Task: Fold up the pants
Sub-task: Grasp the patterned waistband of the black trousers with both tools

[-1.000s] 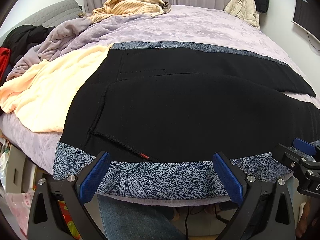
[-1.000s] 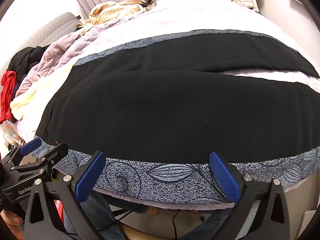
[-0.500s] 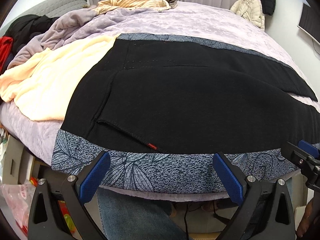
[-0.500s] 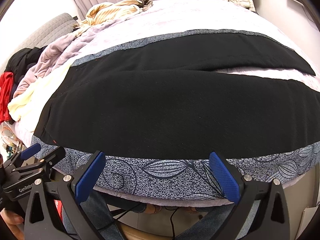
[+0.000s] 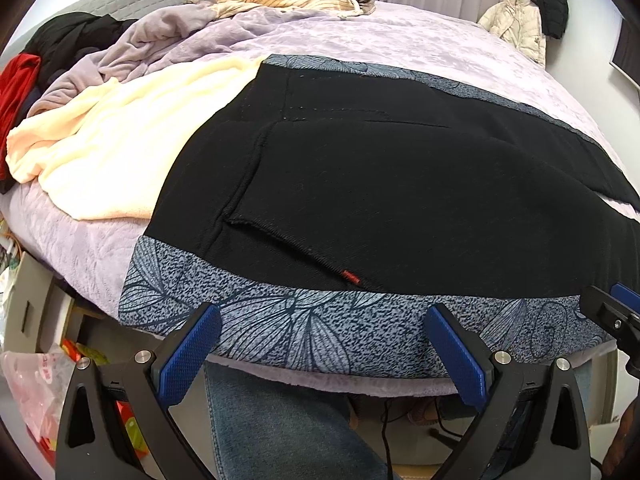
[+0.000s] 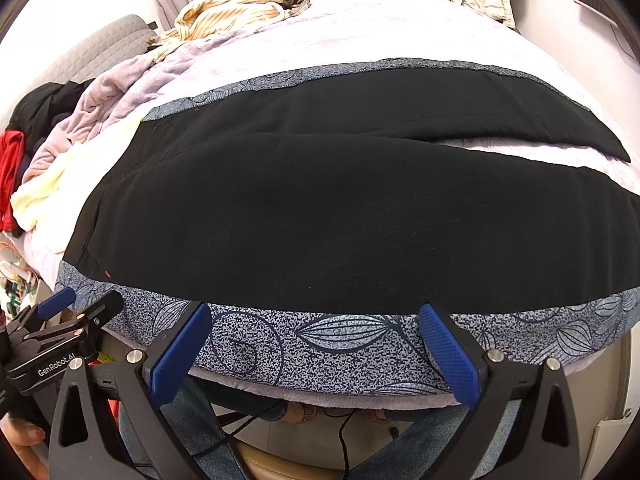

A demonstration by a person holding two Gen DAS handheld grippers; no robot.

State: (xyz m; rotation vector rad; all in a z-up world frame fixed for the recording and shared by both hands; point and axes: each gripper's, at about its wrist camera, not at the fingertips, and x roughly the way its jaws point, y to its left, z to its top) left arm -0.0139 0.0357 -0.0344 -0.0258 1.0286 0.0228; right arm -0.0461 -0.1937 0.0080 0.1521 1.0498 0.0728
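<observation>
Item 1: your left gripper (image 5: 322,344), jaws spread wide, blue pads (image 5: 188,354) holding nothing, poised at the lower centre of its frame just short of the bed edge.

Item 2: your right gripper (image 6: 314,346), jaws equally wide, empty, lower centre of its frame.

Item 3: black fabric pants (image 5: 400,200), laid flat across the middle of both frames, waist and pocket with small red tag (image 5: 351,277) toward the left, legs splitting toward the right.

Item 4: grey-blue leaf-print mat (image 5: 304,332) under the pants, on the lilac bed cover (image 5: 400,44).

Item 5: cream fleece blanket (image 5: 108,144), left of frame.

Step, as judged: pick up the near long edge. Pinch only black cloth, not the mat; take both points level, waist end and leg, then carry the near leg over the far one squarely.
</observation>
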